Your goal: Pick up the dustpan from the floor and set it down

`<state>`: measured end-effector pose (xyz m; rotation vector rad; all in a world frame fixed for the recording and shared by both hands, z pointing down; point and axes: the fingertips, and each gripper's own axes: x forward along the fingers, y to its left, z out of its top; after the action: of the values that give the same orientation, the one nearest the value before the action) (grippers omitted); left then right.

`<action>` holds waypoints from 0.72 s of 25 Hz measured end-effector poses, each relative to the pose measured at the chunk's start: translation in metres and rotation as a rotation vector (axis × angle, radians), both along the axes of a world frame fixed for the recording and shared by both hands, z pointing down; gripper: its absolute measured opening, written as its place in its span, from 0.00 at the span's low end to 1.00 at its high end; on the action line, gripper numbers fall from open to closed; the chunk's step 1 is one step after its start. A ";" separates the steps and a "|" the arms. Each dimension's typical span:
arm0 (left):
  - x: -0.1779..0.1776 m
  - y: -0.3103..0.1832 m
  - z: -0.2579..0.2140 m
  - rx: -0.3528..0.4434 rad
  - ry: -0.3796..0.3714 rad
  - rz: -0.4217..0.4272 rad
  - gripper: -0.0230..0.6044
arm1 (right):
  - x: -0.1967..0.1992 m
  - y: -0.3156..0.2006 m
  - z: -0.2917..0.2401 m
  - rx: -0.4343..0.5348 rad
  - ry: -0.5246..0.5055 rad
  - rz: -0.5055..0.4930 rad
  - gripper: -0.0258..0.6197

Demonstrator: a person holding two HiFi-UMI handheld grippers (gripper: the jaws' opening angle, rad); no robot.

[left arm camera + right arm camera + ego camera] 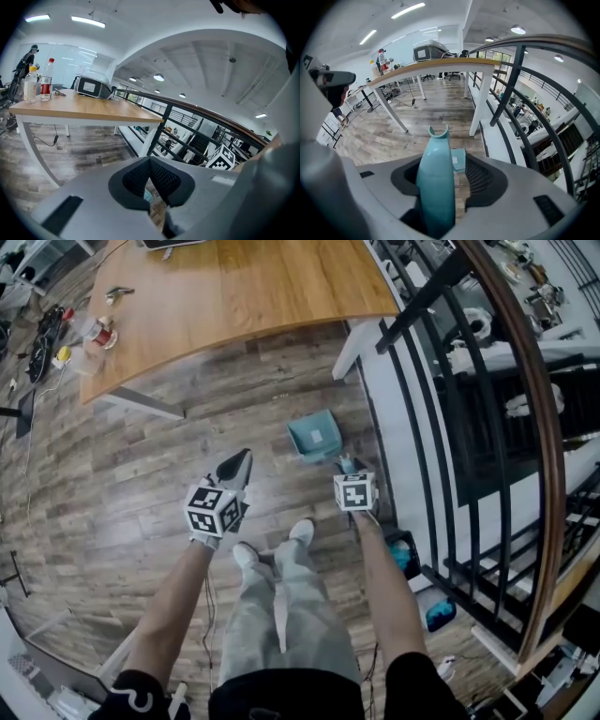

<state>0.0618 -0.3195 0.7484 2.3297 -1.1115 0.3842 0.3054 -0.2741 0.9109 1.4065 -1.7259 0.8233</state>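
- Head view: two grippers are held over the wood floor [122, 474].
- The left gripper [236, 465] hangs clear of everything.
- The right gripper [347, 465] sits at the handle end of the one teal dustpan [314, 435].
- The dustpan lies on the floor between the table [244, 287] and the railing [441, 427]. Its handle is mostly hidden under the right gripper's marker cube.
- Two white shoes [246, 554] show below.
- Left gripper view: the left gripper [150, 164] has its jaws together at the tips, with nothing between them. A sliver of teal shows through the gap lower down.
- Two bottles [46, 79] stand on the table, which is cut off at the left.
- Right gripper view: the right gripper [447, 161] has its jaws spread wide, with the handle [436, 187] upright between them.
- A clear gap separates the handle from one pad. The handle hides the other pad, so it may be leaning there.
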 end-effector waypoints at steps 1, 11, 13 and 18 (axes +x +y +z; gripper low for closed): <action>-0.002 0.000 -0.002 0.002 0.001 0.003 0.03 | 0.000 -0.001 -0.004 0.005 0.002 0.003 0.38; -0.021 0.000 -0.035 0.025 -0.023 0.043 0.03 | -0.009 -0.009 -0.059 0.061 0.015 0.025 0.40; -0.025 0.001 -0.049 0.034 -0.022 0.051 0.03 | -0.009 -0.009 -0.077 0.074 0.027 0.025 0.40; -0.033 0.013 -0.083 0.038 -0.008 0.067 0.03 | -0.013 -0.013 -0.132 0.136 0.015 0.069 0.40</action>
<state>0.0290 -0.3062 0.6658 2.4056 -1.0556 0.4011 0.2929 -0.2872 0.7794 1.5665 -1.7581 0.7418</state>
